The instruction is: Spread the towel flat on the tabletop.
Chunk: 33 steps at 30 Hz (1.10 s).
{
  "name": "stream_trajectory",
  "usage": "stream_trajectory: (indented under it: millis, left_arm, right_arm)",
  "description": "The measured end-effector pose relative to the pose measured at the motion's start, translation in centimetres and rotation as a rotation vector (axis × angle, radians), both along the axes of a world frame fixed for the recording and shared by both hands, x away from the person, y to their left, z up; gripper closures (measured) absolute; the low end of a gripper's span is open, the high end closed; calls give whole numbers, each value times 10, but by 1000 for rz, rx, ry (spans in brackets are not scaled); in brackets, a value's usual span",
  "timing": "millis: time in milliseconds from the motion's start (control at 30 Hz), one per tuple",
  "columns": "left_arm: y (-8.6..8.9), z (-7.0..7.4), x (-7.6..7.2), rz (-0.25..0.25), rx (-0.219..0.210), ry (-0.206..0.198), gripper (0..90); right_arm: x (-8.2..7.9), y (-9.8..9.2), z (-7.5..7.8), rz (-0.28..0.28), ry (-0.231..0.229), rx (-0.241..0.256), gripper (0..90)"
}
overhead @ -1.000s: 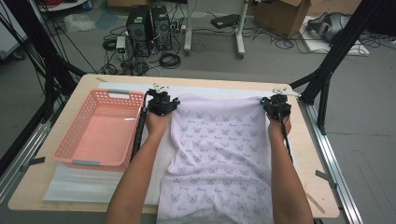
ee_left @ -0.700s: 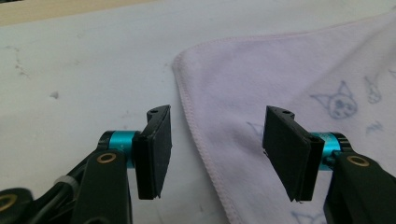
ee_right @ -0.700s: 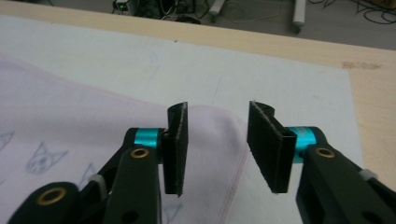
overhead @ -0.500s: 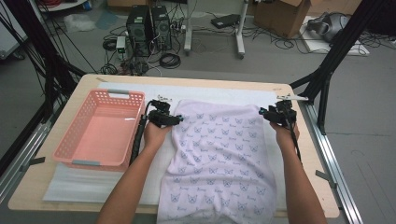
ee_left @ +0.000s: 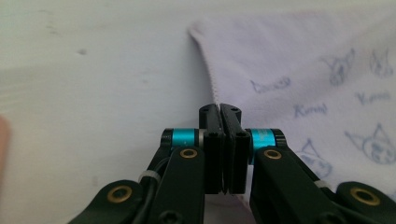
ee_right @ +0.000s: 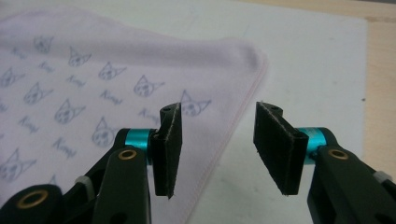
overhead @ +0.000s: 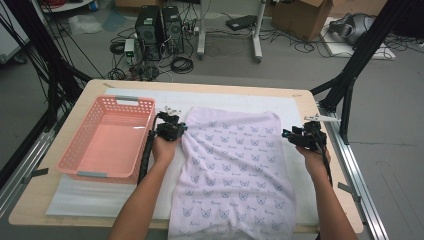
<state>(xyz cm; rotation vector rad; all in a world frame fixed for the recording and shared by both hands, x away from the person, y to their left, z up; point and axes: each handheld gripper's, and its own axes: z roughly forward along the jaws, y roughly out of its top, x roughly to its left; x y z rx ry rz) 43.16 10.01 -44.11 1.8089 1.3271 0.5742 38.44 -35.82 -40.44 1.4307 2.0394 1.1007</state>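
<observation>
A pale lilac towel (overhead: pixel 235 165) printed with cat faces lies flat on the white mat (overhead: pixel 250 101), its near end hanging over the table's front edge. My left gripper (overhead: pixel 179 130) sits at the towel's left edge, near the far corner. In the left gripper view the left gripper (ee_left: pixel 219 108) is shut on the hem of the towel (ee_left: pixel 303 70). My right gripper (overhead: pixel 291 135) hovers at the towel's right edge. The right gripper view shows this gripper (ee_right: pixel 217 114) open, its jaws astride the hem of the towel (ee_right: pixel 93 51) without touching it.
A pink plastic basket (overhead: pixel 67 161) with nothing inside stands at the left of the table, close to my left forearm. Bare mat (ee_right: pixel 303 56) lies to the right of the towel. Black frame posts stand at both table sides.
Both grippers have drawn back from the towel's far corners toward the person, along its side edges. The right one has shifted outward to the hem.
</observation>
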Motion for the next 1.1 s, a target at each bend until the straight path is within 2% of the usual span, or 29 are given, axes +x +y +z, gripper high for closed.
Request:
stream_trajectory:
  millis: [100,133,200,267,367,400,433,467,500,533,567,600,633,700,733,800,900,933,967,1000,1033,1067,1100]
  left_arm:
    - [2,-1,-1,-10,11,9,866]
    - [2,0,-1,-8,5,14,816]
    - [3,2,-3,-17,-21,38,646]
    - [1,4,-9,-45,-11,52,532]
    - [2,5,-24,-62,-20,30,506]
    - [2,5,-28,-72,-25,27,498]
    - [3,4,-33,-85,-27,39,497]
    - [2,4,-35,-96,-15,55,495]
    - [2,3,-39,-109,-19,52,485]
    - [1,3,-44,-118,-35,41,492]
    - [1,3,-47,-125,-34,38,504]
    - [1,3,-51,-137,-40,41,503]
    - [1,1,-54,-148,-50,48,503]
    - [2,-2,-61,-174,-56,62,502]
    - [3,-3,-64,-185,-66,68,502]
    - [3,-5,-71,-215,-67,94,497]
    - [3,-7,-80,-253,-99,95,495]
    - [1,-7,-82,-267,-84,109,495]
    - [-2,-7,-85,-281,-63,94,483]
    - [-3,-7,-87,-288,-59,93,502]
    - [-6,-8,-89,-293,-43,80,534]
    - [-8,-8,-92,-293,-2,57,561]
    - [-8,-8,-94,-288,41,32,698]
  right_arm:
    - [-9,6,-5,16,14,-13,513]
    - [-11,7,-8,16,14,-19,512]
    - [-18,10,-15,31,25,5,513]
    - [-24,14,-23,55,46,-7,514]
    - [-29,20,-34,82,78,-50,525]
    - [-30,21,-38,79,93,-81,550]
    - [-30,22,-40,75,84,-98,597]
    - [-30,22,-40,76,78,-96,742]
    - [-29,21,-40,98,82,-76,866]
    - [-26,21,-40,119,81,-78,875]
    - [-24,20,-40,124,67,-103,881]
    - [-22,20,-39,99,54,-130,884]
    - [-20,18,-38,52,20,-159,886]
    - [-14,11,-37,-30,-14,-144,885]
    - [-12,8,-37,-54,-14,-125,884]
    - [-11,7,-40,-65,3,-101,855]
    - [-17,11,-37,-80,-19,-124,732]
    - [-19,11,-35,-81,-27,-120,715]
    - [-22,11,-32,-80,-35,-122,705]
    - [-26,11,-29,-79,-39,-114,692]
    - [-28,11,-27,-80,-36,-103,686]
    - [-32,10,-24,-79,-44,-93,679]
    - [-37,10,-22,-78,-56,-77,674]
